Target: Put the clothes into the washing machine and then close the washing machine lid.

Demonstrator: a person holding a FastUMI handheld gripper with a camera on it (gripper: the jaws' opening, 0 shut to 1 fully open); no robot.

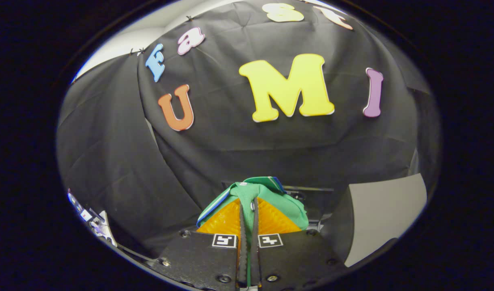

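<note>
Now the tool [247, 210] is clamped on a bunched green cloth garment with blue-and-white striped trim [267, 194], raised before the black cloth wall [231, 137].

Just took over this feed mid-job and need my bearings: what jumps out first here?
First, the green garment with blue and white trim, bunched up and pinched between the fingers of the gripper, which is shut on it. Behind it hangs the black cloth wall of the booth. A pale grey panel sits low beside the fingers; I cannot tell what it belongs to.
</note>
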